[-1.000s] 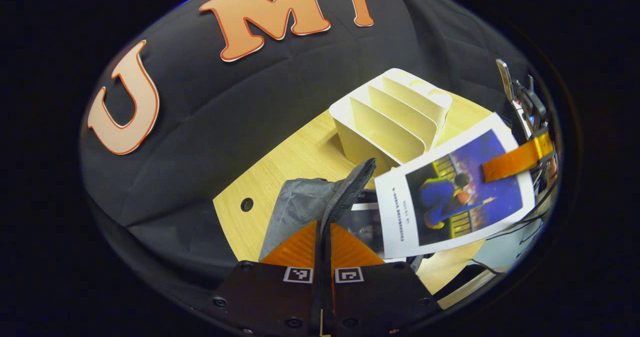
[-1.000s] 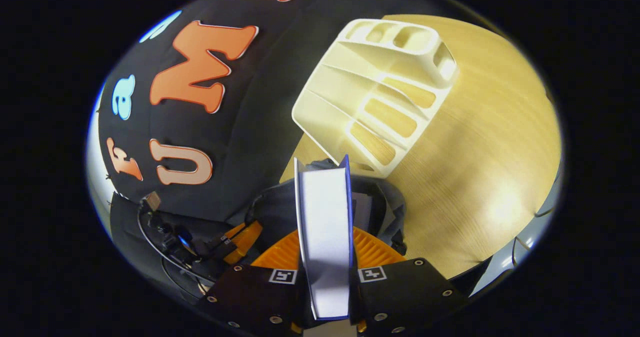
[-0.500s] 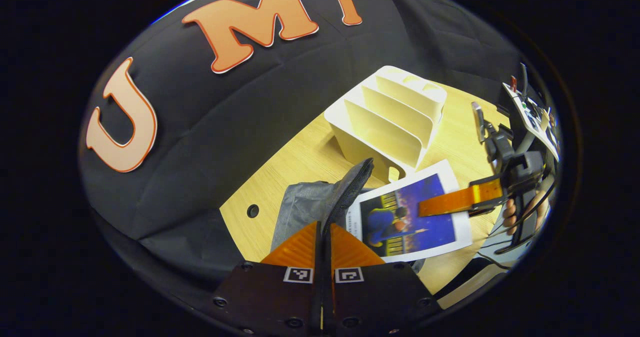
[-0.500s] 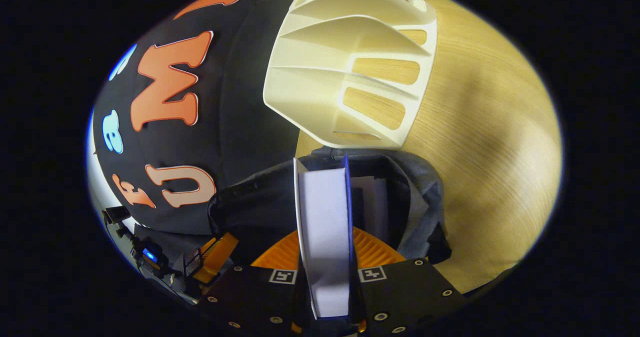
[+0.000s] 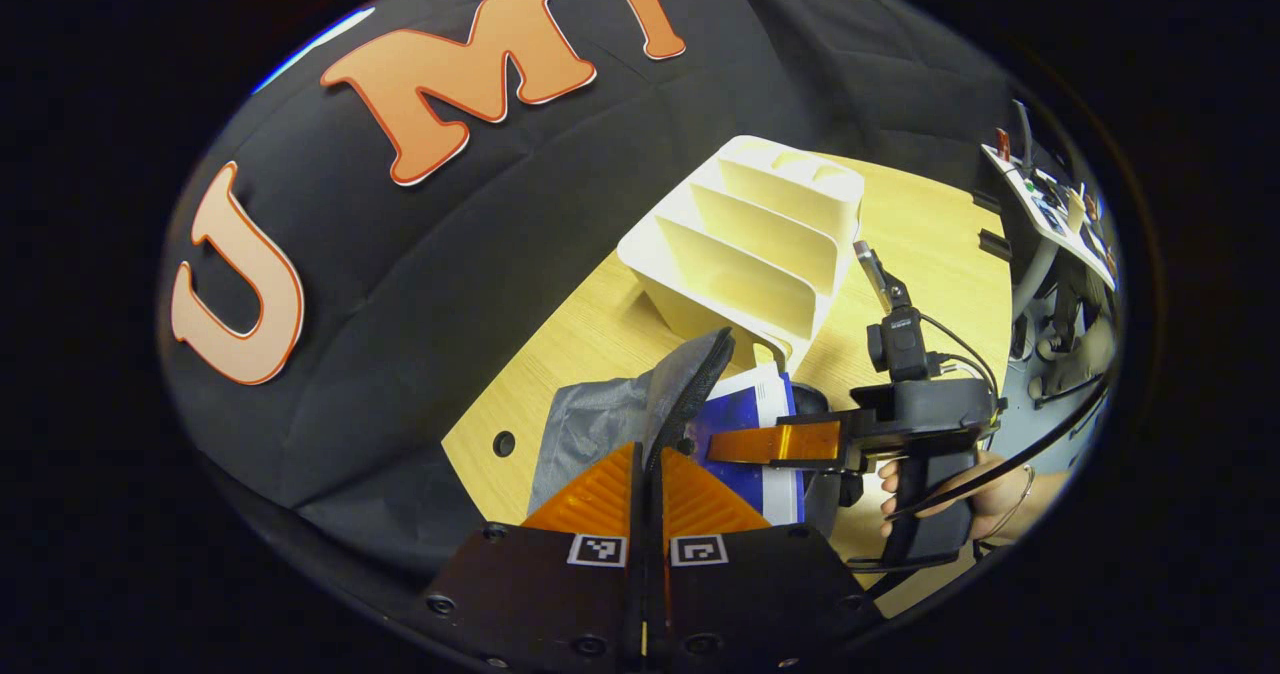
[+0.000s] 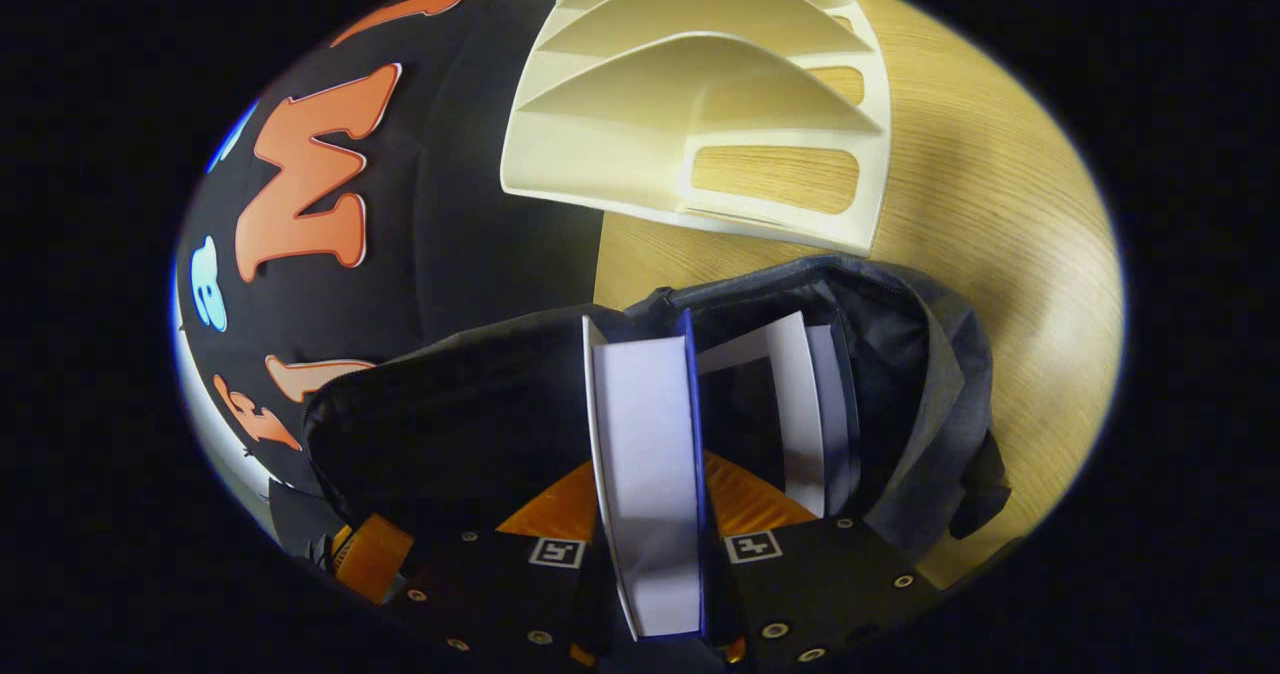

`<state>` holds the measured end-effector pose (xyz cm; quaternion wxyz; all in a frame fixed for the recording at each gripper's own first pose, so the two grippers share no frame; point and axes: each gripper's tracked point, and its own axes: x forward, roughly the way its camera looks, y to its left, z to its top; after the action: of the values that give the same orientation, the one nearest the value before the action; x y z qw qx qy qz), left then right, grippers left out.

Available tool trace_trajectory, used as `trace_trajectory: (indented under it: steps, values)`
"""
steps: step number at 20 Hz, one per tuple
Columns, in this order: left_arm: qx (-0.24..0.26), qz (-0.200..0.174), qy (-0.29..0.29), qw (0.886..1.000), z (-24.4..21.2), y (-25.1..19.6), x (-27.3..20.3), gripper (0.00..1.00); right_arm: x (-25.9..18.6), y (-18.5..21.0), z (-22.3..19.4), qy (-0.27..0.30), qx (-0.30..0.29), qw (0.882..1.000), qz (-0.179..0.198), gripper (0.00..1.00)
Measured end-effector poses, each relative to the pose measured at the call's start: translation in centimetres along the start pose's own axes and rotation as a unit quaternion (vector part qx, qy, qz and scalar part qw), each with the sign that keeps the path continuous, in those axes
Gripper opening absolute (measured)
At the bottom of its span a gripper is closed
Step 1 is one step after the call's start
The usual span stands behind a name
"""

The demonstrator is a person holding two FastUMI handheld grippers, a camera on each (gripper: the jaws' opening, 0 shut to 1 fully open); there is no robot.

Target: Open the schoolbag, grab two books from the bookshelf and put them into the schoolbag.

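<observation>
Right gripper (image 6: 648, 514), clamped on a book (image 6: 648, 474), points down into the open schoolbag (image 6: 900, 394). Left gripper (image 5: 648, 474) pinches the schoolbag's edge, near the bookshelf (image 5: 750, 244).

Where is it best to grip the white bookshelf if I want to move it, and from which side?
Probably one upright divider of the bookshelf, taken from above: the thin, tall panels have open slots between them, so one finger fits on each side. The base looks too wide.

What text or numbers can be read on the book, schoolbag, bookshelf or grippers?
No readable text.
book: cover print blurred, partly hidden by the schoolbag.
left gripper, right gripper: square patterned markers, no letters.
bookshelf: plain.
</observation>
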<state>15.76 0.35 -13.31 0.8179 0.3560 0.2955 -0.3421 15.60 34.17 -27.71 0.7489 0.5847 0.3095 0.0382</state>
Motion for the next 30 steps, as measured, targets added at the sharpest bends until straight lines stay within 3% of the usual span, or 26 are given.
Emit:
trace_trajectory:
  steps: [1, 2, 3, 11, 18, 23, 25, 28, 30]
  values:
    - [-0.003, 0.003, 0.002, 1.000, -0.1, 0.2, 0.0, 0.02, 0.4, -0.8, 0.0, 0.001, -0.005, 1.000, -0.027, 0.42]
    - [-0.007, 0.002, 0.003, 1.000, -0.2, 0.2, 0.1, 0.02, 0.7, -1.7, -0.2, 0.008, -0.006, 0.999, -0.051, 0.47]
    - [-0.010, 0.002, 0.004, 1.000, -0.5, 0.1, 0.2, 0.02, 0.7, -2.3, -0.4, 0.016, -0.002, 0.998, -0.068, 0.60]
    - [-0.071, -0.028, 0.012, 0.997, -2.7, -1.3, 1.2, 0.02, -2.4, -5.6, -1.3, 0.054, -0.049, 0.984, -0.161, 0.99]
    - [-0.148, -0.062, 0.020, 0.987, -4.9, -6.0, 1.9, 0.02, -9.2, -8.0, 3.0, 0.056, -0.148, 0.959, -0.236, 0.99]
    - [-0.223, -0.067, 0.047, 0.971, -7.1, -11.0, 2.4, 0.05, -13.5, -9.8, 8.3, 0.042, -0.241, 0.925, -0.290, 0.99]
    - [-0.251, -0.068, 0.064, 0.964, -7.3, -13.3, 2.6, 0.09, -14.8, -9.6, 9.8, 0.042, -0.263, 0.918, -0.293, 0.99]
    - [-0.280, -0.082, 0.067, 0.954, -6.5, -16.5, 2.6, 0.24, -16.7, -9.4, 12.4, 0.038, -0.309, 0.901, -0.300, 0.99]
    - [-0.303, -0.083, 0.057, 0.948, -4.4, -18.2, 2.4, 0.45, -17.7, -8.4, 14.2, 0.031, -0.347, 0.889, -0.297, 0.99]
